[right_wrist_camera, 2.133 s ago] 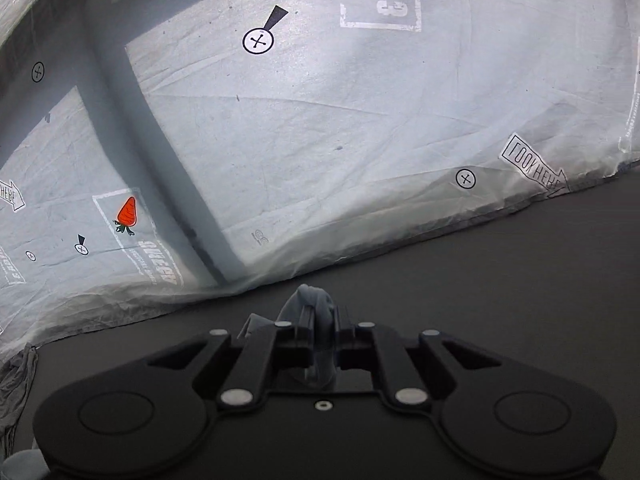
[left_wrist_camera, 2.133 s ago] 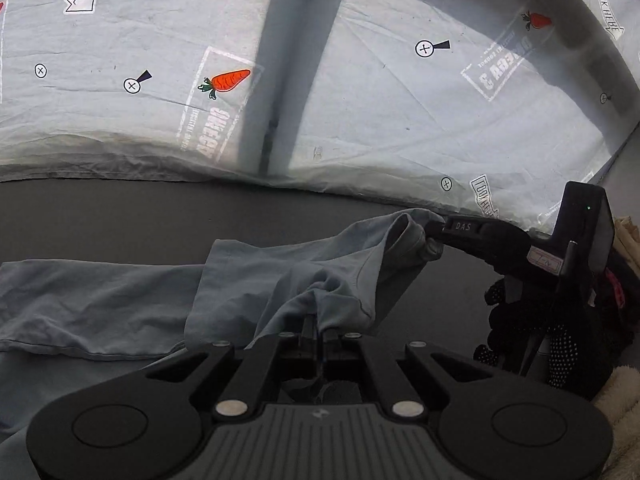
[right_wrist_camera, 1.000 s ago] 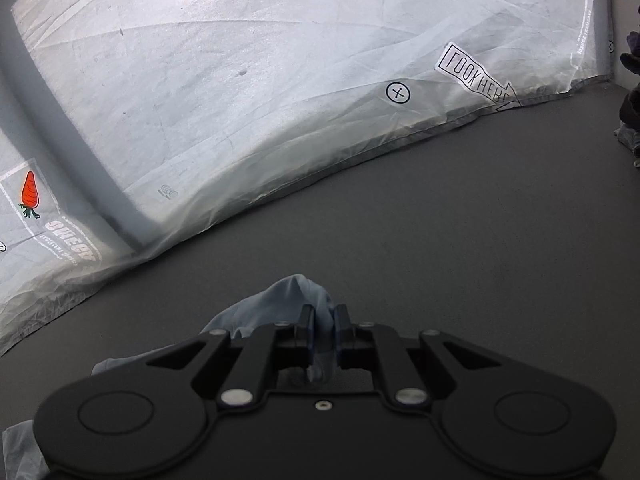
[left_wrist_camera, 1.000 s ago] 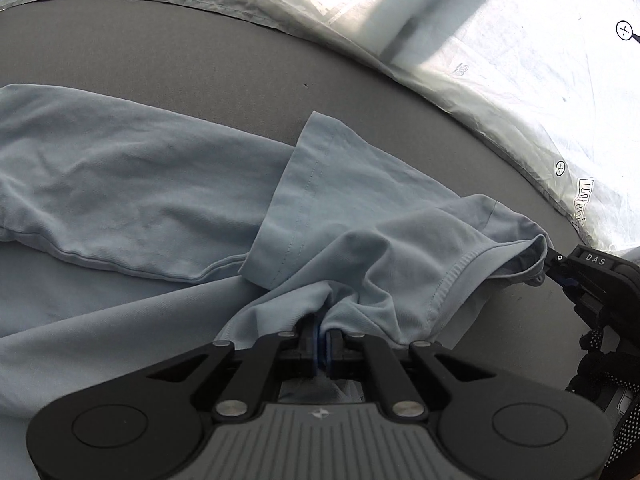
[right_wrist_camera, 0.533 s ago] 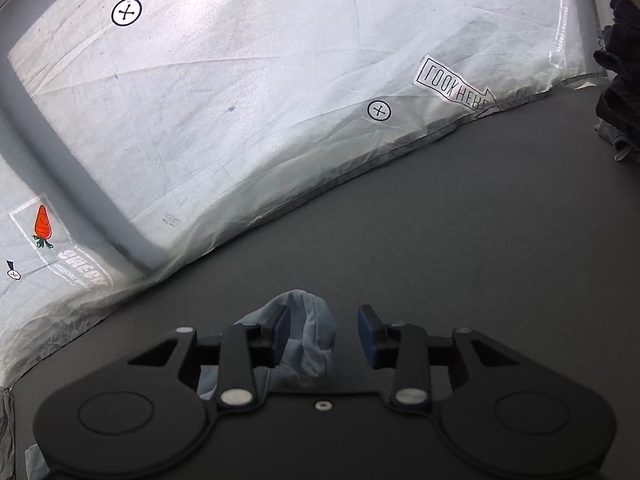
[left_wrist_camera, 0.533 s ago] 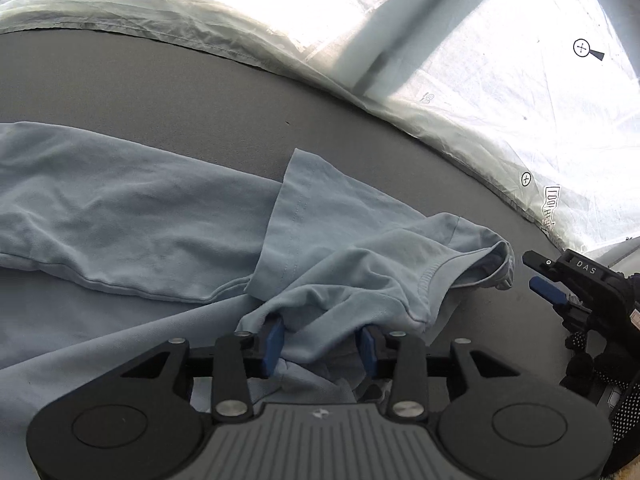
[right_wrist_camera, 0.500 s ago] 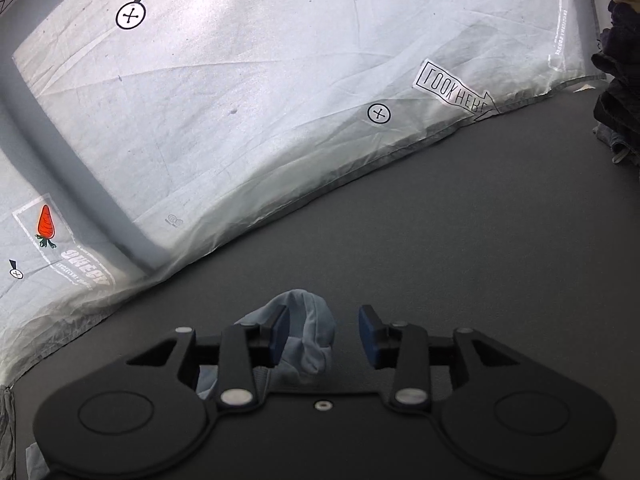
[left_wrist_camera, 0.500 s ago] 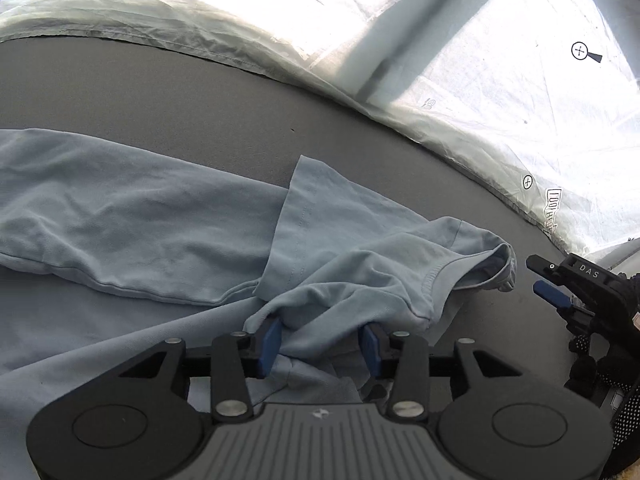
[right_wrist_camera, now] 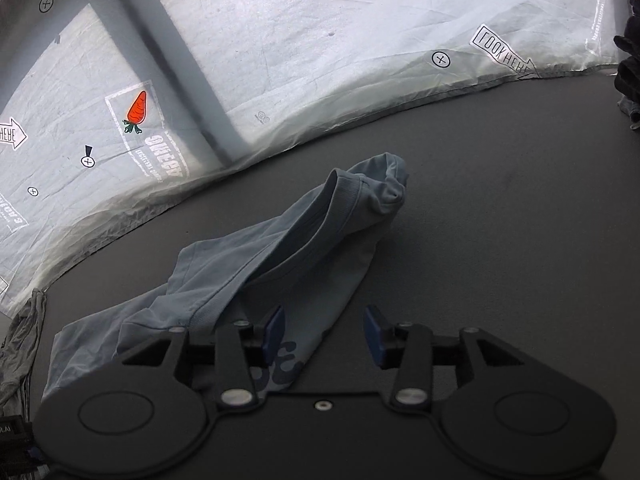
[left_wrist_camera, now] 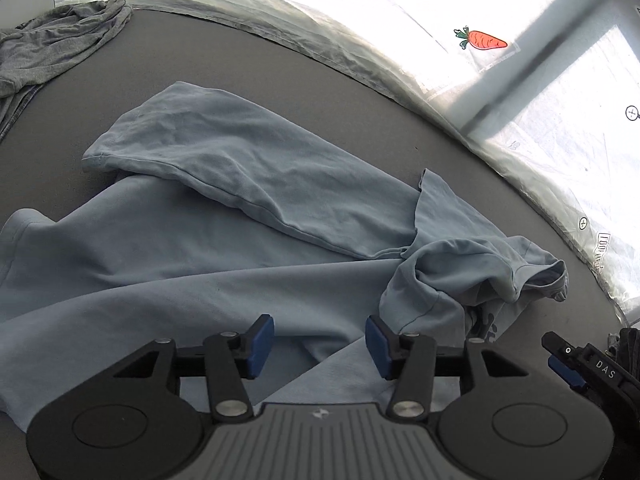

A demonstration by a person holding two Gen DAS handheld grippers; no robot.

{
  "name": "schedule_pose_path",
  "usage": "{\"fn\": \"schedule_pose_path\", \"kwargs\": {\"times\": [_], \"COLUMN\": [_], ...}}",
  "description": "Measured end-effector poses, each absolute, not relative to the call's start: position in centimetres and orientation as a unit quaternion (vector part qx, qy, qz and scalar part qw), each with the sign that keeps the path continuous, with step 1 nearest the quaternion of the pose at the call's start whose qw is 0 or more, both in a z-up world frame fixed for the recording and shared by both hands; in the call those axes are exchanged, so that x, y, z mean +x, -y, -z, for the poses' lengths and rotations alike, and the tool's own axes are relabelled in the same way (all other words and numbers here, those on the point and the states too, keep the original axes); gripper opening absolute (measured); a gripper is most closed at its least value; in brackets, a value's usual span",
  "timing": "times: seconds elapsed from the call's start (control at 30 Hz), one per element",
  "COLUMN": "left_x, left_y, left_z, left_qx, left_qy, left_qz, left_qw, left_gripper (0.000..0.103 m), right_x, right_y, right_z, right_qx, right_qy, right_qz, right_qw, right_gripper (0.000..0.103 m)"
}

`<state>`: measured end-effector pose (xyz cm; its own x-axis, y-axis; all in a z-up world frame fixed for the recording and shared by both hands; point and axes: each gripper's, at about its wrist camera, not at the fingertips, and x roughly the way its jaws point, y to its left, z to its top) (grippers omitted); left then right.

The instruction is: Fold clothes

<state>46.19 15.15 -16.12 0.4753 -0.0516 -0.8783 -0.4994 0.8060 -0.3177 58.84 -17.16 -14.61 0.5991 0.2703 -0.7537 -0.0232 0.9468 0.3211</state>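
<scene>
Both claws, left claw (left_wrist_camera: 316,344) and right claw (right_wrist_camera: 324,334), spread over blue shirt (left_wrist_camera: 224,216) on grey table (right_wrist_camera: 500,208).

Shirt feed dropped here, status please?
Both claws open, left, right. Blue shirt released, rumpled on table. Grey garment far corner, clear.
</scene>
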Motion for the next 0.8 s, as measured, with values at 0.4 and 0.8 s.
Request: {"fn": "schedule_pose_path", "kwargs": {"times": [0.4, 0.8], "left_x": [39.6, 36.4], "left_y": [-23.6, -29.2], "left_z": [18.6, 19.7], "left_qx": [-0.301, -0.174], "left_qy": [-0.504, -0.496], "left_qz": [-0.238, -0.323], "left_qw": [0.774, 0.787], "left_gripper": [0.053, 0.059], "right_x": [52.5, 50.9], "right_y": [8.1, 1.6], "right_z": [15.1, 17.3], "right_qx": [0.05, -0.093], "right_qy": [-0.473, -0.473], "right_qz": [-0.179, -0.173], "right_qw": [0.861, 0.859], "right_gripper": [0.061, 0.067]}}
